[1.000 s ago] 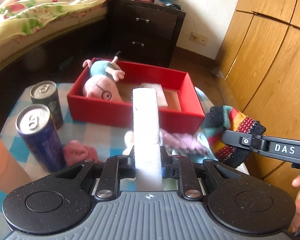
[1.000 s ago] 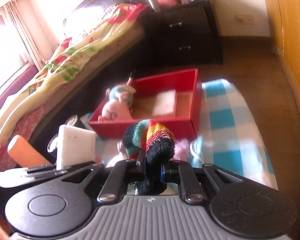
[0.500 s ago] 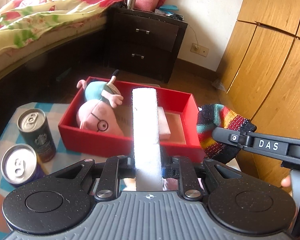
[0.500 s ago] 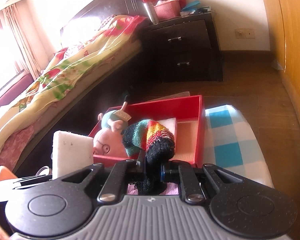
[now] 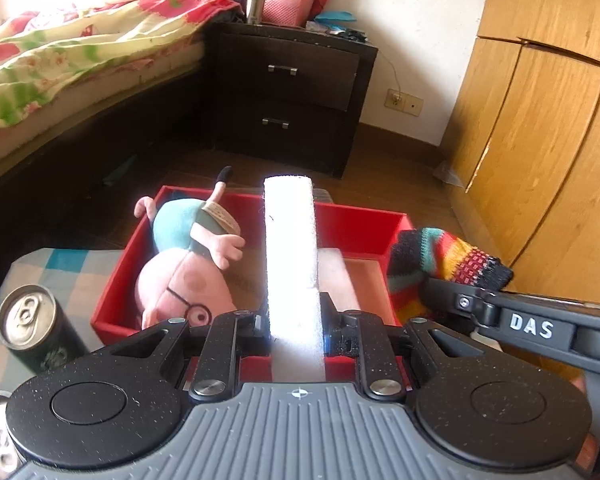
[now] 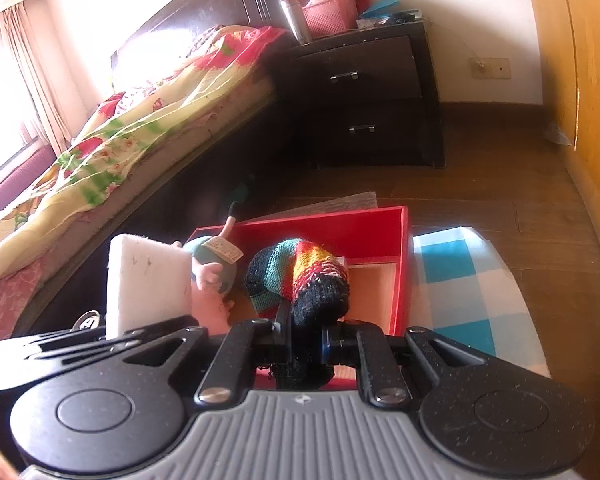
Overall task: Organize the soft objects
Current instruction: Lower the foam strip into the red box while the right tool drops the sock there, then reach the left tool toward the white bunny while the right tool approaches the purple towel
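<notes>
My left gripper (image 5: 296,330) is shut on a white foam block (image 5: 290,256) that stands up over the red box (image 5: 356,220). To its right, my right gripper (image 6: 305,346) is shut on a rainbow-striped knitted sock (image 6: 300,276); the same sock (image 5: 440,260) hangs over the box's right end. Inside the box lie a pink pig plush (image 5: 188,272) with a teal body and a pale foam pad (image 5: 336,268). From the right wrist view the foam block (image 6: 148,280) shows at the left and the red box (image 6: 340,232) lies just below both grippers.
Two drink cans (image 5: 36,328) stand on the blue-checked cloth (image 6: 460,280) left of the box. A dark nightstand (image 5: 288,96) and a bed (image 5: 60,64) lie beyond, with a wooden wardrobe (image 5: 540,160) at the right. A sheet of paper (image 6: 340,202) lies behind the box.
Both grippers have moved forward with their loads, from in front of the box to over it. The cans and the cloth have slid back to the lower left of the left wrist view.
</notes>
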Available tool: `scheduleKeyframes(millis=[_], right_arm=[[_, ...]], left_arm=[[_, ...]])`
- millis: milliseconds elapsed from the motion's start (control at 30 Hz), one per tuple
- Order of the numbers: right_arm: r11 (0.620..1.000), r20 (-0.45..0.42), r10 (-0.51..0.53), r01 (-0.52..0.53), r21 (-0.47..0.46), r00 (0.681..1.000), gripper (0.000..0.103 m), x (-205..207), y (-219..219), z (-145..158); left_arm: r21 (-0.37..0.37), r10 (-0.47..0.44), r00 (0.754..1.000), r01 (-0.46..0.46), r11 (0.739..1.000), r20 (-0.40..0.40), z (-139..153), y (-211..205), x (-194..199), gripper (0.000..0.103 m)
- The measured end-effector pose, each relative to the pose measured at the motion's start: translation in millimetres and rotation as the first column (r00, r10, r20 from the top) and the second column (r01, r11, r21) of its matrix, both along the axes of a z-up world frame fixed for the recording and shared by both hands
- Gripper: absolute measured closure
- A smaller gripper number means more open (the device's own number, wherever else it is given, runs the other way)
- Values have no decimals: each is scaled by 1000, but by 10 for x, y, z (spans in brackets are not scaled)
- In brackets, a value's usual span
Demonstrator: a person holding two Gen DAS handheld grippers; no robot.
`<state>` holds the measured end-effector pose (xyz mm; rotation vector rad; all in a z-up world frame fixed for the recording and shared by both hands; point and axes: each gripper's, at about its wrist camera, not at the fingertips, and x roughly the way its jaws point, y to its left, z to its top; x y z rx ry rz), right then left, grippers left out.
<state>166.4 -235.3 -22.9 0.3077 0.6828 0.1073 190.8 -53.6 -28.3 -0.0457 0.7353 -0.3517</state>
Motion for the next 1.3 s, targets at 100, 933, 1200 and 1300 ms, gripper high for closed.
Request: scheduleKeyframes(millis=[100,933,1200,1300], right_arm=[[1000,4,3,-3,-9,1000,103,89,-2,-32],[997,41,-5,9,-82,999,79,284,-28,-208],[997,13,44,-43,-71,999,79,-10,130,-44],[995,8,52,-52,-84,999,78,-144,173,12]], left_arm=[[5,13,1000,-13,1000,6,-46,4,107,84],[80,41,999,-39,996,-21,-156,-65,244,71],[81,-11,998,15,997,-58,-121,39,-279,69],[74,-12,998,17,997,-66,-96,81,-442,69]])
